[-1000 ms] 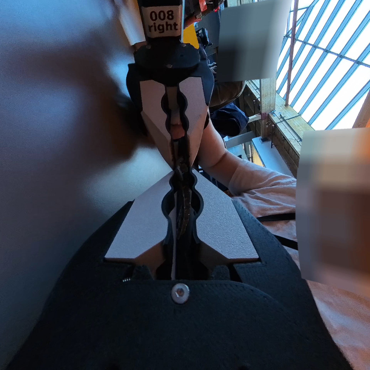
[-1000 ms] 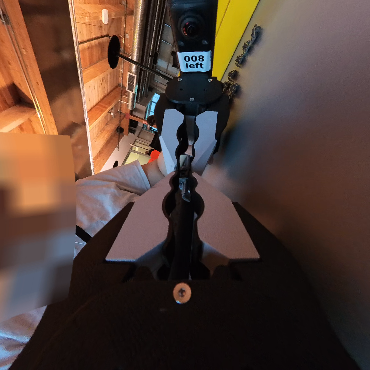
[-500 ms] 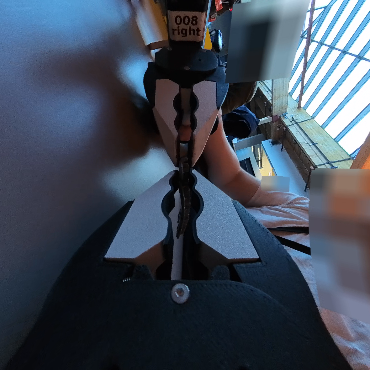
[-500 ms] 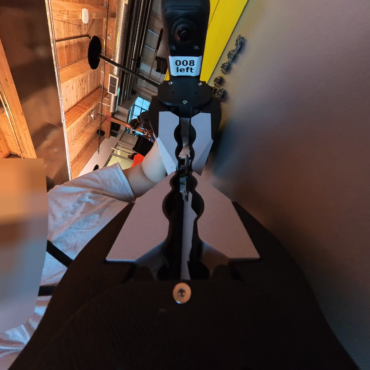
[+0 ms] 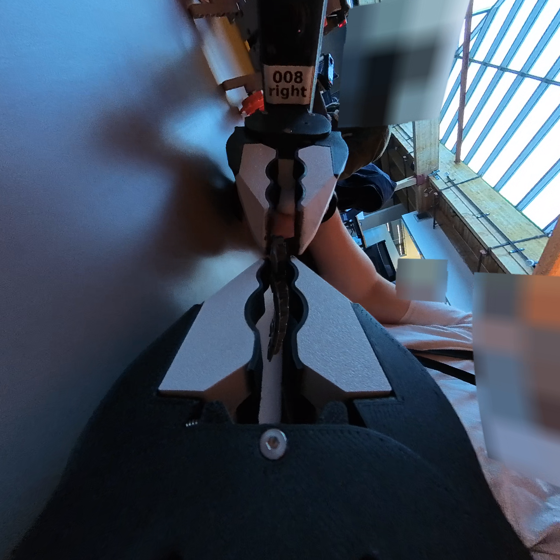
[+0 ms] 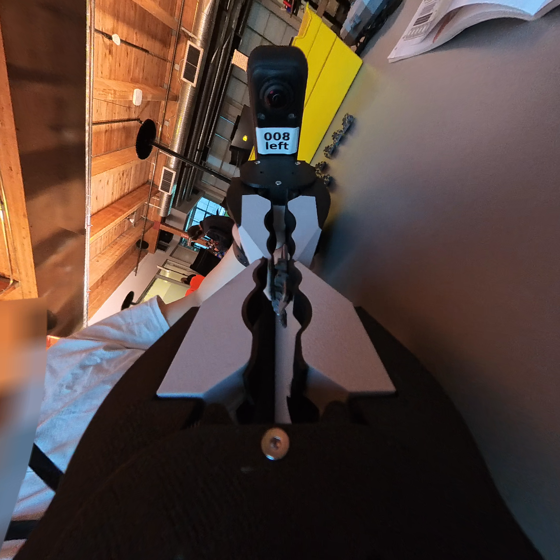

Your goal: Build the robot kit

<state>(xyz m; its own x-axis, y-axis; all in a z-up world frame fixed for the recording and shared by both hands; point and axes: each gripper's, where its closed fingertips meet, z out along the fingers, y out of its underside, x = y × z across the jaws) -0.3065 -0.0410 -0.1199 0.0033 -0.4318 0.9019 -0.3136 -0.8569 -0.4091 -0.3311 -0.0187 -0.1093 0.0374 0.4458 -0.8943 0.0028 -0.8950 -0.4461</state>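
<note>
My two grippers face each other tip to tip above a grey table (image 5: 75, 272). A short black toothed strip (image 5: 280, 309) runs between them. My left gripper (image 5: 277, 265) is shut on one end of it, and most of the strip lies between the left fingers. In the left wrist view the right gripper (image 5: 283, 242) closes on the other end. In the right wrist view my right gripper (image 6: 278, 268) is shut on the strip (image 6: 280, 292), and the left gripper (image 6: 280, 253) meets it from ahead. Both views are rolled sideways.
Several small black parts (image 6: 333, 148) lie in a row on the table (image 6: 454, 303), near a yellow cabinet (image 6: 330, 60). An open booklet (image 6: 454, 27) lies farther off. A white and yellow roll (image 5: 224, 54) lies behind the right gripper. The person's forearm (image 5: 348, 266) is close. My two grippers' fingertips are within a few centimetres of each other.
Both grippers have stayed shut on the strip, tip to tip. Each view has swung, so the opposite gripper looks shorter and sits lower. The booklet and the roll have come into view.
</note>
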